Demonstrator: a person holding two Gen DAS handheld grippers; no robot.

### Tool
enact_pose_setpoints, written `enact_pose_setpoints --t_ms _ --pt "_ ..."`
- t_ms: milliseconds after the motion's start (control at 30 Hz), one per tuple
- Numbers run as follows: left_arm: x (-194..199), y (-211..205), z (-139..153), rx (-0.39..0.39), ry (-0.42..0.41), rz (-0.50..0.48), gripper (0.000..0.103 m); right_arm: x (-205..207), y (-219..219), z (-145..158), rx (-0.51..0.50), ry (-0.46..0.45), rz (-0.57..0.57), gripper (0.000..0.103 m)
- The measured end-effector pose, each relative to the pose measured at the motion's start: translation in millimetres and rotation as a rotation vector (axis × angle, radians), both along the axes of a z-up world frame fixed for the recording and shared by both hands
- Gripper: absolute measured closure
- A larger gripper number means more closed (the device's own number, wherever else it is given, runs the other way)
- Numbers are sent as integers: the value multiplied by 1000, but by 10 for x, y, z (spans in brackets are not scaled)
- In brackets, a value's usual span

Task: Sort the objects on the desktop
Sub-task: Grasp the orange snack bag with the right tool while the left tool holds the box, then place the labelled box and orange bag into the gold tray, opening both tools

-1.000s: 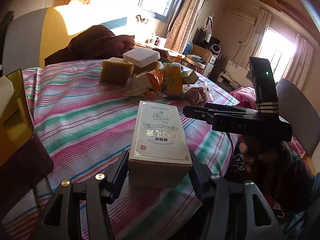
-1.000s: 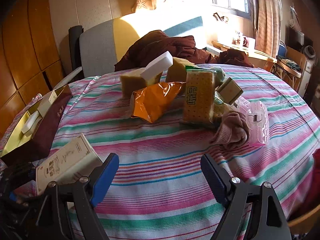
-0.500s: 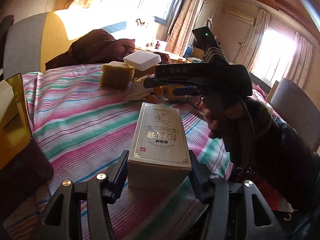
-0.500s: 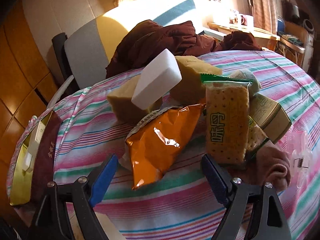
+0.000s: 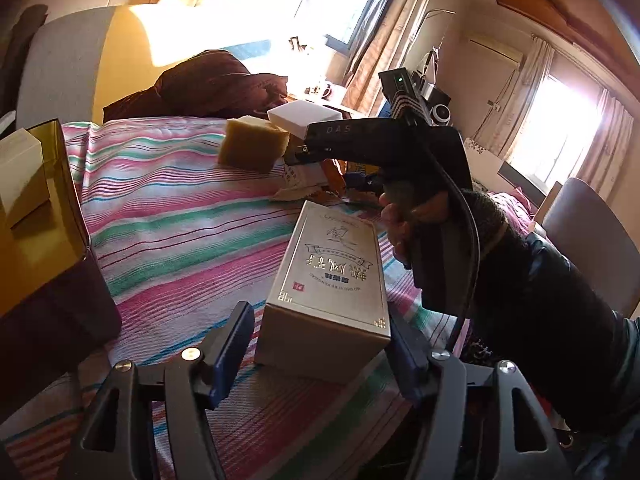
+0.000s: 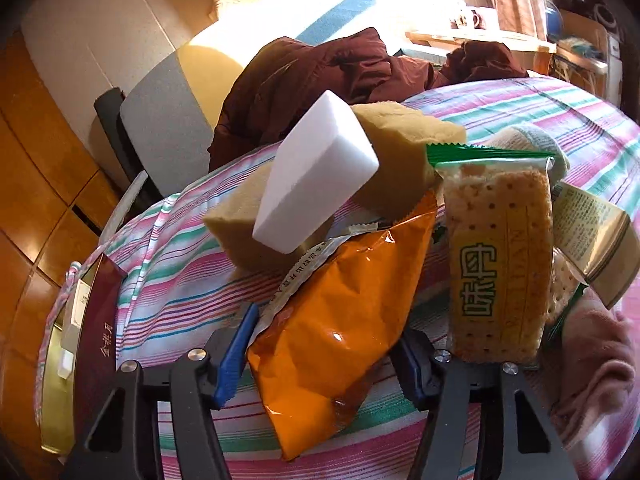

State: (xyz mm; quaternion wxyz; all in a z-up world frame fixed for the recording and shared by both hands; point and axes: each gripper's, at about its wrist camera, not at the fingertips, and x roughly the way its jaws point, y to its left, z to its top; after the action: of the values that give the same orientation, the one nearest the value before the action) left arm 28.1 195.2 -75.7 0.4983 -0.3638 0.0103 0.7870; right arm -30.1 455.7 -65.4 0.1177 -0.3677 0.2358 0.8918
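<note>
A silver-grey tea box (image 5: pixel 332 276) sits between the fingers of my left gripper (image 5: pixel 320 340), which is shut on its near end, low over the striped tablecloth (image 5: pixel 172 216). My right gripper (image 6: pixel 322 356) is open, and an orange snack bag (image 6: pixel 340 320) lies between its blue pads, which stand at the bag's edges. In the left wrist view, a person's hand (image 5: pixel 404 216) holds the right gripper (image 5: pixel 332 160) just beyond the tea box. The bag is at the front of a pile with a white sponge block (image 6: pixel 316 176), yellow sponges (image 6: pixel 400 148) and a cracker pack (image 6: pixel 496 264).
An open maroon box with a gold lining (image 6: pixel 96 340) stands at the table's left edge, with small white boxes inside. A pink cloth (image 6: pixel 600 360) and a small green-gold carton (image 6: pixel 592 236) lie right of the crackers. A dark red coat (image 6: pixel 320 72) hangs over a grey chair behind.
My right gripper has moved forward into the pile and its jaws have narrowed around the orange bag. The left gripper still holds the tea box and has turned slightly to the left.
</note>
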Motion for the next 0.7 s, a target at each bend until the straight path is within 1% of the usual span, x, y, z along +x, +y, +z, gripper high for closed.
enact_pose_setpoints --t_ms 100,233,300,367,400,433,600,700 --pt "23 30 19 -11 16 -6 35 91 -82 22 27 9 33 40" --pt "65 151 2 -69 58 -35 35 248 -194 45 55 19 91 40" --pt "68 206 -19 -84 61 -52 35 332 -243 57 71 24 117 40" --pt "53 247 -36 -78 45 -70 37 425 -274 68 79 30 136 40" --pt "50 259 -44 -77 40 -73 43 471 -288 74 83 33 143 40" --pt "50 267 -49 -79 40 -70 46 515 -298 81 86 37 148 40" --pt "88 231 -50 -71 47 -41 47 723 -315 116 89 63 155 40" --pt "106 161 2 -53 50 -13 47 826 -348 147 89 78 166 40"
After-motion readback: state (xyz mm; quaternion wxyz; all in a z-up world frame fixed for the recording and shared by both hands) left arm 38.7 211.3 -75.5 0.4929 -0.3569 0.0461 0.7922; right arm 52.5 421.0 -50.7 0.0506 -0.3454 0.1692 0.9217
